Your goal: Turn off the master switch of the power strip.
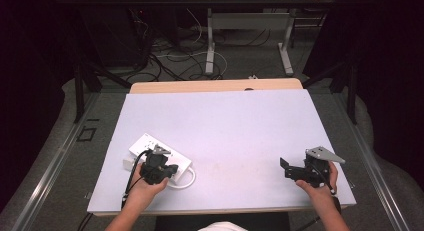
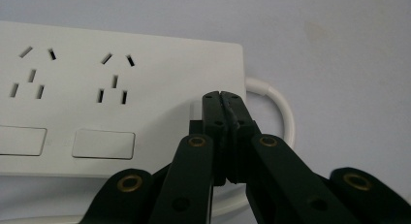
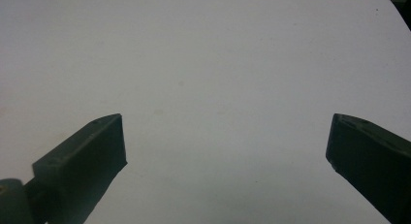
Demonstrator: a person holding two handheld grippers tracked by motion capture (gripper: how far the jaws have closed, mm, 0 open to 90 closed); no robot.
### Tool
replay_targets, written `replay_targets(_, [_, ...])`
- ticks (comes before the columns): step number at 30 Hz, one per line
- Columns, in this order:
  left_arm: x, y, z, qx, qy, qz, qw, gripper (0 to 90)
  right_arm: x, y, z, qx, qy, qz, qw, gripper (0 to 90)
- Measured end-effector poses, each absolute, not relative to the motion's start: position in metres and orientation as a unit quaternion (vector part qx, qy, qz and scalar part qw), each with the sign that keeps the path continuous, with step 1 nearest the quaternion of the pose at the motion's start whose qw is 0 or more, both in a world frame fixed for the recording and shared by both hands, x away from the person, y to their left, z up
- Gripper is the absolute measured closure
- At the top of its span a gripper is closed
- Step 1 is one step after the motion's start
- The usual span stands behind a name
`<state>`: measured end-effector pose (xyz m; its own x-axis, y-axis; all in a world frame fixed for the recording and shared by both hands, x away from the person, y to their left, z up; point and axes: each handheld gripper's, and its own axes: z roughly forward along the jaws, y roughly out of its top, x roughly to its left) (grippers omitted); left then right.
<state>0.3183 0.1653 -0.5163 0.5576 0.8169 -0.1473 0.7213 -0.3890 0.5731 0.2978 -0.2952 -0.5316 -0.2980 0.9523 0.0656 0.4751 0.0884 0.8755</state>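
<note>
A white power strip (image 1: pixel 149 144) lies flat at the table's near left, and its sockets and rocker switches (image 2: pixel 103 144) face up in the left gripper view. A white cable (image 2: pixel 287 115) loops out of its end. My left gripper (image 1: pixel 170 169) is shut, its jaws pressed together with nothing visible between them. The tips (image 2: pixel 223 96) hover over or rest on the strip's cable end; I cannot tell if they touch. At the near right, my right gripper (image 1: pixel 287 169) is open, its jaws (image 3: pixel 228 136) spread wide above bare white table.
The white table top (image 1: pixel 225 126) stretches between and beyond the two grippers. A wooden edge (image 1: pixel 215 85) runs along its far side. Beyond it stand another table's legs (image 1: pixel 210 51) and loose floor cables (image 1: pixel 170 61). Dark curtains flank both sides.
</note>
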Motion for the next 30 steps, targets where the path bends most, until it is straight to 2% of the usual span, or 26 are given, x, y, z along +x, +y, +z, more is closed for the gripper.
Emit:
replay_targets(13, [0.318, 0.163, -0.52, 0.831, 0.466, 0.072, 0.296, 90.0, 0.298, -0.295, -0.532, 0.523, 0.683, 0.428, 0.279, 0.2])
replay_targets(26, [0.314, 0.153, -0.522, 0.836, 0.455, 0.112, 0.286, 90.0, 0.298, -0.294, -0.532, 0.522, 0.683, 0.429, 0.276, 0.2])
replay_targets(28, [0.314, 0.156, -0.523, 0.83, 0.462, 0.103, 0.296, 90.0, 0.298, -0.294, -0.532, 0.521, 0.684, 0.43, 0.277, 0.2])
replay_targets(30, [0.315, 0.162, -0.523, 0.823, 0.472, 0.072, 0.308, 90.0, 0.298, -0.295, -0.532, 0.521, 0.68, 0.433, 0.281, 0.2])
